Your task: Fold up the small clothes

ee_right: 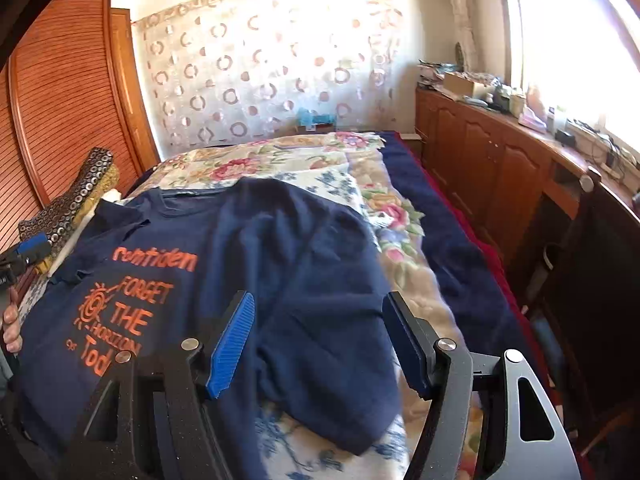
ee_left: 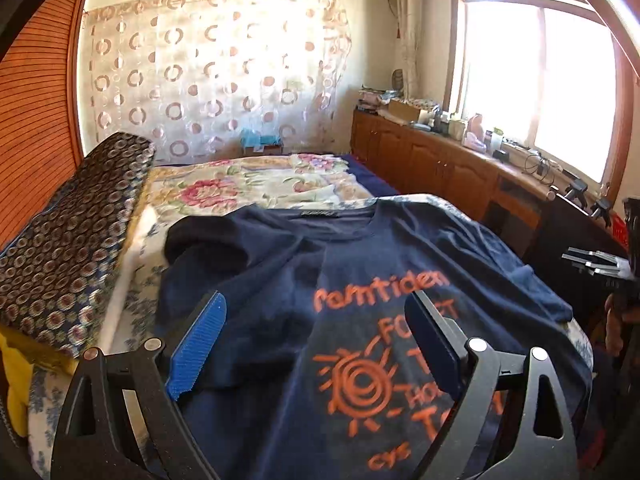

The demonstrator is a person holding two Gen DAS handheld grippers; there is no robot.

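Observation:
A navy T-shirt (ee_left: 260,264) with orange lettering lies front up on the bed, collar toward the far wall. My left gripper (ee_left: 316,300) hovers open over its printed chest, blue pads wide apart, nothing between them. My right gripper (ee_right: 320,298) stands open above the plain side of the T-shirt (ee_right: 304,240), near the sleeve and hem, holding nothing. In the left wrist view the shirt's left sleeve (ee_left: 200,236) is bunched inward. The left gripper's blue pad (ee_right: 32,246) and a hand (ee_right: 10,328) show at the right wrist view's left edge.
The floral quilt (ee_left: 248,180) covers the bed, with a dark blue blanket (ee_right: 440,248) along its right side. A patterned bolster (ee_left: 68,232) lies on the left. Wooden cabinets (ee_right: 500,160) with clutter run under the window; a louvred wardrobe (ee_right: 60,120) stands on the left.

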